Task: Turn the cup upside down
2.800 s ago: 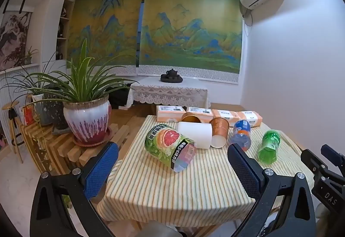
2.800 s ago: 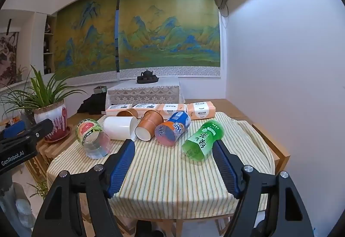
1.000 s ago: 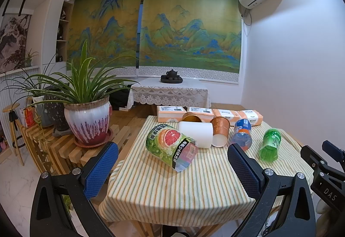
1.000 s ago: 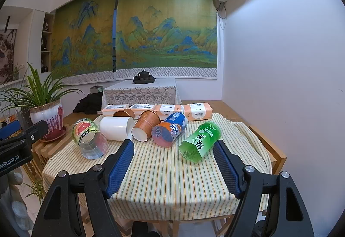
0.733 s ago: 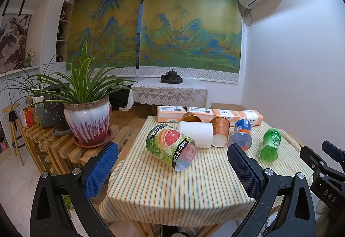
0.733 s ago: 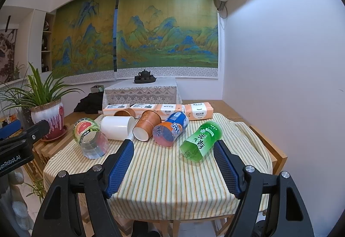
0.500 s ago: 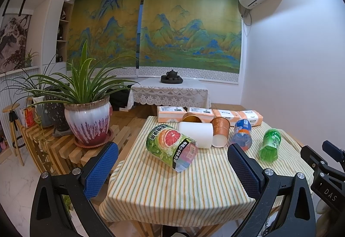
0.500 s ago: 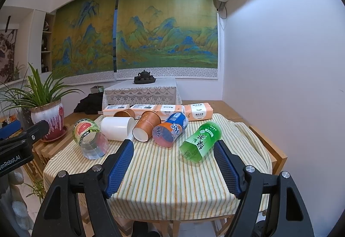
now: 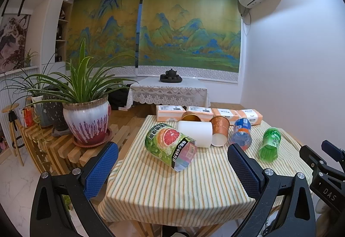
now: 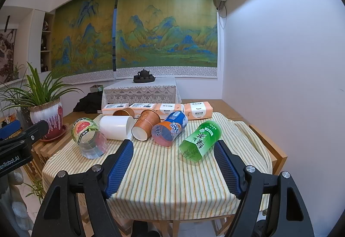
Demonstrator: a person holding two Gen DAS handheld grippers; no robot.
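Several cups lie on their sides on a striped tablecloth point(image 9: 172, 189): a grapefruit-label cup point(image 9: 170, 146) point(image 10: 88, 137), a white cup point(image 9: 195, 133) point(image 10: 116, 127), a copper cup point(image 9: 219, 130) point(image 10: 145, 124), a blue-orange cup point(image 9: 241, 134) point(image 10: 169, 129), a green cup point(image 9: 269, 143) point(image 10: 200, 140), and a gold cup point(image 9: 189, 116) behind. My left gripper point(image 9: 172, 170) is open and empty, in front of the grapefruit cup. My right gripper point(image 10: 173, 168) is open and empty, in front of the green cup.
Tissue packs point(image 9: 209, 112) point(image 10: 159, 108) line the table's far edge. A potted plant point(image 9: 86, 122) stands on a wooden rack left of the table. A white wall is close on the right. A lace-covered table with a teapot point(image 10: 143, 74) stands behind.
Both views have shifted only slightly. No cup has moved and both grippers stay open.
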